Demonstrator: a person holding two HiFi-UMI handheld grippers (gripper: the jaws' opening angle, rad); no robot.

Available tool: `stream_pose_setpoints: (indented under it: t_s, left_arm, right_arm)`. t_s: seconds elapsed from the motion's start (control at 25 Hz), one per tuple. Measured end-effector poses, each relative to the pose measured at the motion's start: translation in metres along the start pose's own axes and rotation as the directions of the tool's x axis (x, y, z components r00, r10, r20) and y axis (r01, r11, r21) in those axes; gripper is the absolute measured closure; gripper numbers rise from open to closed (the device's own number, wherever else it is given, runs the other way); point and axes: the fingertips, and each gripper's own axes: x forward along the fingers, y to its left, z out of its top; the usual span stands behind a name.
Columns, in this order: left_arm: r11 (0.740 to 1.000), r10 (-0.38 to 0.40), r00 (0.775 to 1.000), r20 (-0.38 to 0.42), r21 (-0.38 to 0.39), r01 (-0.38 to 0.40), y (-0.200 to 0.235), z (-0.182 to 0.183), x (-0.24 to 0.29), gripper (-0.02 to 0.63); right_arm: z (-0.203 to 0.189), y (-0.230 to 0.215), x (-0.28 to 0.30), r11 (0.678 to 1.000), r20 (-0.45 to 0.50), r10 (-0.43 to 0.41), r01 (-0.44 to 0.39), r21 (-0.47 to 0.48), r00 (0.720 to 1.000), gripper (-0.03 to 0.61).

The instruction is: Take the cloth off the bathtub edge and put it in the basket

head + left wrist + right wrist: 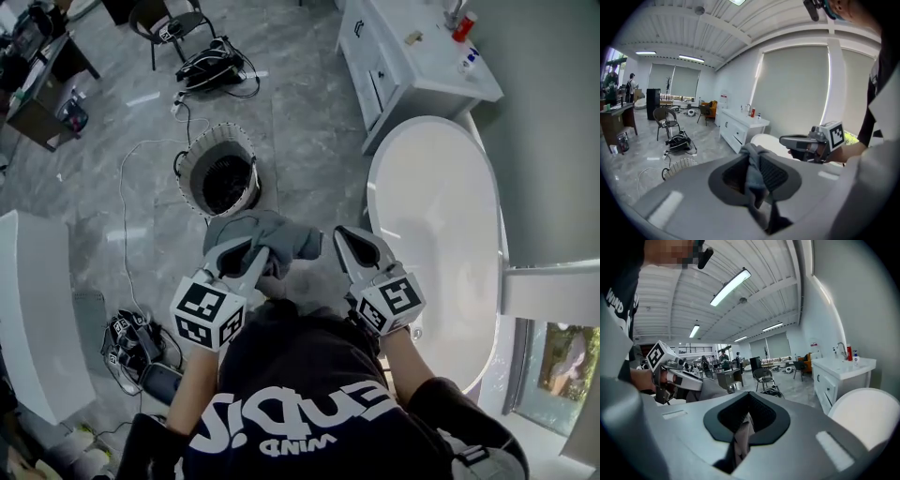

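Hanging from the left gripper (251,249), the grey cloth (277,234) is bunched in the air just on the person's side of the basket (246,142), not inside it. The left gripper's jaws are clamped on the cloth: in the left gripper view a fold rises between the dark pads and the rest trails down below them. The right gripper (341,235) is level with its partner, on the side farther from the basket, its tips just beside the cloth's edge. Its jaws stand together. A pale strip shows low in the slit between them, and what it is cannot be told. The round basket stands on the grey tiled floor with dark contents inside. The white bathtub (441,216) lies to the right of the basket, with bare floor between them. A white vanity cabinet (403,66) stands beyond and to the right of the basket.
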Motion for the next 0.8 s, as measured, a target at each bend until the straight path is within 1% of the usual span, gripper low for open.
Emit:
stream_pose_setpoints:
  t_s: [0.16, 0.28, 0.44, 0.64, 0.8]
  left_arm:
    - [0.997, 0.072, 0.997, 0.021, -0.015, -0.071, 0.037, 0.002, -0.023, 0.558]
    - [0.989, 0.14, 0.99, 0.031, -0.057, -0.138, 0.063, 0.002, -0.038, 0.558]
    - [0.972, 0.215, 0.976, 0.044, -0.11, -0.209, 0.085, 0.006, -0.051, 0.558]
    - [0.953, 0.264, 0.963, 0.054, -0.166, -0.252, 0.103, 0.008, -0.054, 0.558]
    - [0.946, 0.284, 0.957, 0.057, -0.181, -0.27, 0.113, 0.012, -0.047, 0.558]
  right_arm:
    - [-0.001, 0.019, 0.032, 0.999, -0.019, 0.038, -0.038, 0.002, 0.999, 0.569]
    - [0.001, 0.032, 0.057, 0.996, -0.025, 0.086, -0.086, 0.01, 0.996, 0.569]
    - [0.01, 0.044, 0.087, 0.986, -0.043, 0.164, -0.164, 0.008, 0.985, 0.569]
    - [0.018, 0.053, 0.123, 0.969, -0.057, 0.248, -0.248, -0.008, 0.967, 0.569]
    - [0.026, 0.054, 0.146, 0.954, -0.059, 0.296, -0.298, -0.024, 0.953, 0.569]
